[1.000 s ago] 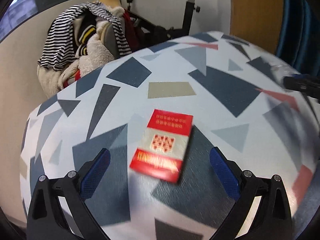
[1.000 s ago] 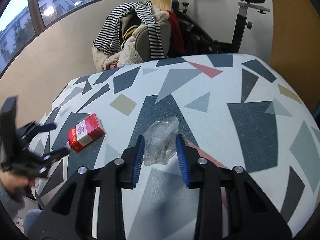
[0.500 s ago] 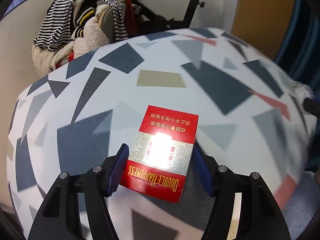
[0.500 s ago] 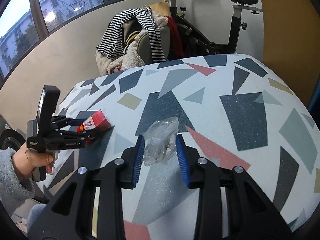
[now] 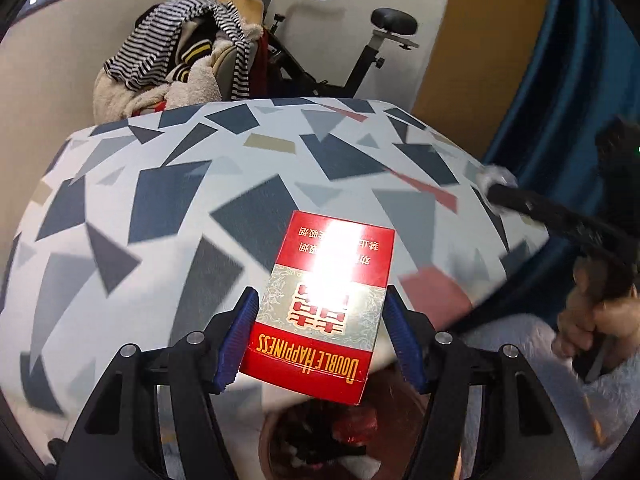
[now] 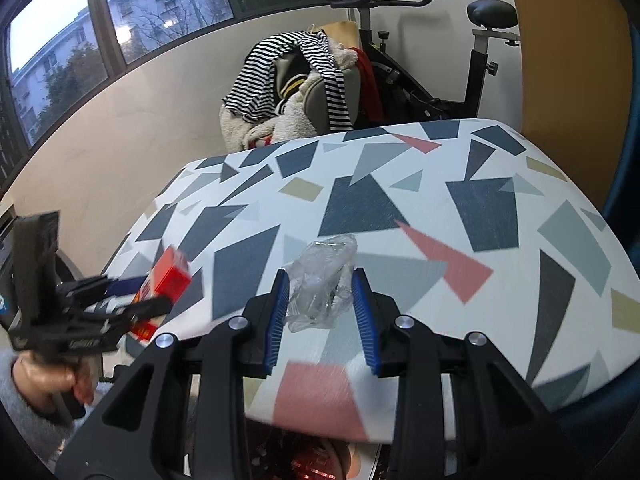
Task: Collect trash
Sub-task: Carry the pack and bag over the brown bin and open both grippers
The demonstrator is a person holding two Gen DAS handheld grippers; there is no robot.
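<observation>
A red "Double Happiness" cigarette pack [image 5: 320, 320] is clamped between the blue pads of my left gripper [image 5: 320, 295], lifted off the patterned table [image 5: 160, 200] near its front edge. My right gripper [image 6: 320, 278] is shut on a crumpled clear plastic wrapper [image 6: 320, 276], also raised above the table [image 6: 480, 208]. From the right wrist view the left gripper [image 6: 120, 304] shows blurred at the left, a hand on its handle and the red pack [image 6: 168, 280] in it. The right gripper [image 5: 540, 212] crosses the left wrist view at the right.
A reddish-brown bin [image 5: 404, 408] with trash inside sits below the table's front edge, under both grippers. Behind the table stand a chair piled with striped clothes [image 6: 296, 80] and an exercise bike [image 6: 480, 60]. A blue curtain [image 5: 568, 100] hangs at the right.
My left gripper closed on the cigarette pack and pulled it back off the table to above the bin. My right gripper drew the plastic wrapper back toward the front edge.
</observation>
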